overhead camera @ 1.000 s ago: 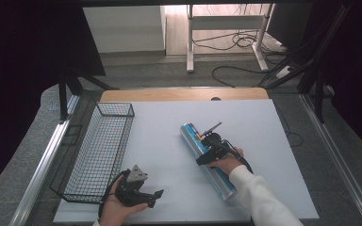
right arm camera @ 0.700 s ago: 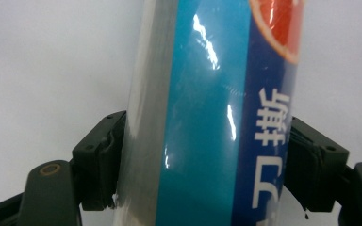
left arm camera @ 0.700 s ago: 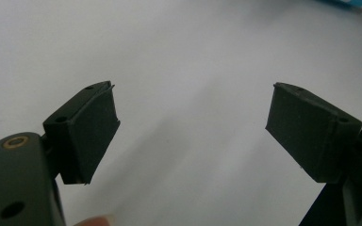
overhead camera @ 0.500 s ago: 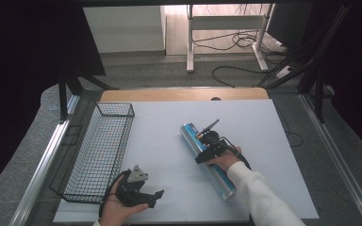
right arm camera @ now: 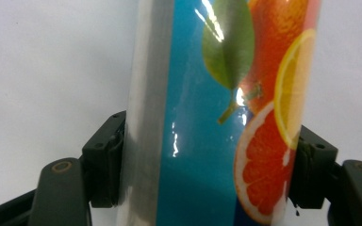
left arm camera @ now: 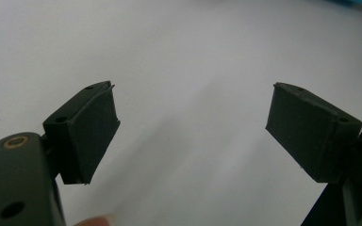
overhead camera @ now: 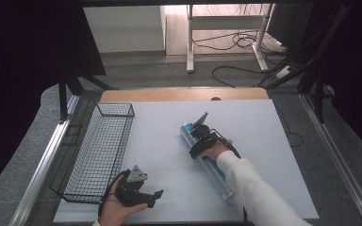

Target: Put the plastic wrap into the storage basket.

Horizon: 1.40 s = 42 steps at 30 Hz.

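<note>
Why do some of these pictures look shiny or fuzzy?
In the right gripper view, the glossy tube between the jaws throws back white streaks of glare. In the left gripper view, the white table is soft and washed out, and the near jaw parts are blurred. In the high view, the room's edges are dark, while the floor behind is bright.

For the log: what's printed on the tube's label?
Orange slices and a green leaf on blue, on the tube; clearest in the right gripper view.
</note>
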Motion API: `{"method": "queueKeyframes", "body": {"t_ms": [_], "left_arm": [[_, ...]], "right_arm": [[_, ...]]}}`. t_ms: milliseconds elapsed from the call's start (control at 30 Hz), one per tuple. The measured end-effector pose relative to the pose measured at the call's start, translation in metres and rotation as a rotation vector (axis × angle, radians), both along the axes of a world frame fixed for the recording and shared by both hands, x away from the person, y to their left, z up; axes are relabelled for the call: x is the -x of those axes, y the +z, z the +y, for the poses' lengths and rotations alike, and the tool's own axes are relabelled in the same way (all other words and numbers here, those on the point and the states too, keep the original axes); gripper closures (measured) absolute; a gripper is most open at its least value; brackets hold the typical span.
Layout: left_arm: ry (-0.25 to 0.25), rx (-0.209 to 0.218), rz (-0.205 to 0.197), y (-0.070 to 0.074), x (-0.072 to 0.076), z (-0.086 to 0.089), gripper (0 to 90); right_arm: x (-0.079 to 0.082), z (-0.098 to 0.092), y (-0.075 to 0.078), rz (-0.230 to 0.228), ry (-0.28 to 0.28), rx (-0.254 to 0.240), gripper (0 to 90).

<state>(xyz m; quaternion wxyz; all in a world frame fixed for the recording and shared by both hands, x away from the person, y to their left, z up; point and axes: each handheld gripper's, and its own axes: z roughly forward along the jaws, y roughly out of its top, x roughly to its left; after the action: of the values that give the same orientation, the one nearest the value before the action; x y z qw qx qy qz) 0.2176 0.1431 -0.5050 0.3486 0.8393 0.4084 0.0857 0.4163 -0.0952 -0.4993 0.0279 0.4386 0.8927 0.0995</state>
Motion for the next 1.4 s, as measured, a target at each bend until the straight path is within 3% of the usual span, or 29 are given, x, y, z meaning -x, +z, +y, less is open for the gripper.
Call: {"method": "queueKeyframes", "body": {"t_ms": [67, 233, 300, 400, 433, 500, 533, 633, 700, 767, 800, 900, 967, 1000, 1067, 1200, 1400], "left_arm": [[-0.001, 0.0, 0.0, 0.0, 0.0, 0.0, 16.7], [-0.007, 0.0, -0.001, 0.0, 0.0, -0.001, 16.7], [-0.008, 0.001, -0.001, 0.001, 0.001, -0.001, 16.7], [-0.009, 0.004, -0.004, 0.001, 0.001, -0.001, 16.7], [-0.01, 0.004, -0.005, 0.001, 0.002, 0.0, 16.7], [-0.008, 0.004, -0.005, 0.001, 0.002, 0.0, 16.7], [-0.006, 0.005, -0.006, 0.002, 0.002, 0.001, 16.7], [-0.004, 0.007, -0.007, 0.002, 0.002, 0.001, 16.7], [0.0, 0.004, -0.006, 0.002, 0.001, 0.001, 16.7], [0.0, 0.002, -0.006, 0.002, 0.001, 0.0, 16.7], [-0.002, 0.003, -0.005, 0.002, 0.001, 0.0, 16.7], [-0.003, 0.002, -0.005, 0.001, 0.001, -0.001, 16.7], [-0.003, 0.0, -0.005, 0.001, 0.001, -0.001, 16.7], [-0.002, 0.0, -0.004, 0.001, 0.0, -0.001, 16.7], [0.0, 0.003, -0.003, 0.001, 0.0, -0.001, 16.7], [0.003, 0.003, -0.003, 0.001, -0.001, 0.0, 16.7], [0.014, 0.023, -0.005, 0.004, -0.002, 0.001, 16.6]], "right_arm": [[-0.002, 0.0, 0.0, 0.011, -0.009, 0.002, 30.0], [-0.01, -0.002, 0.002, 0.095, -0.052, -0.001, 31.3], [-0.011, -0.004, 0.002, 0.1, -0.054, -0.004, 31.4], [-0.014, -0.009, 0.003, 0.132, -0.07, -0.037, 31.7], [-0.014, -0.013, 0.005, 0.164, -0.077, -0.07, 31.8], [-0.014, -0.014, 0.006, 0.168, -0.08, -0.076, 31.8], [-0.014, -0.018, 0.01, 0.186, -0.086, -0.106, 31.9], [-0.014, -0.022, 0.016, 0.187, -0.086, -0.132, 31.9], [-0.015, -0.029, 0.028, 0.185, -0.106, -0.193, 32.0], [-0.015, -0.031, 0.031, 0.179, -0.105, -0.211, 32.0], [-0.015, -0.036, 0.041, 0.158, -0.104, -0.254, 32.0], [-0.015, -0.04, 0.056, 0.131, -0.105, -0.316, 32.0], [-0.015, -0.042, 0.059, 0.124, -0.102, -0.333, 32.1], [-0.015, -0.044, 0.071, 0.11, -0.109, -0.375, 32.0], [-0.015, -0.045, 0.075, 0.097, -0.106, -0.382, 32.0], [-0.015, -0.048, 0.096, 0.042, -0.124, -0.448, 32.0], [-0.012, -0.045, 0.109, 0.012, -0.118, -0.508, 32.0]]}}
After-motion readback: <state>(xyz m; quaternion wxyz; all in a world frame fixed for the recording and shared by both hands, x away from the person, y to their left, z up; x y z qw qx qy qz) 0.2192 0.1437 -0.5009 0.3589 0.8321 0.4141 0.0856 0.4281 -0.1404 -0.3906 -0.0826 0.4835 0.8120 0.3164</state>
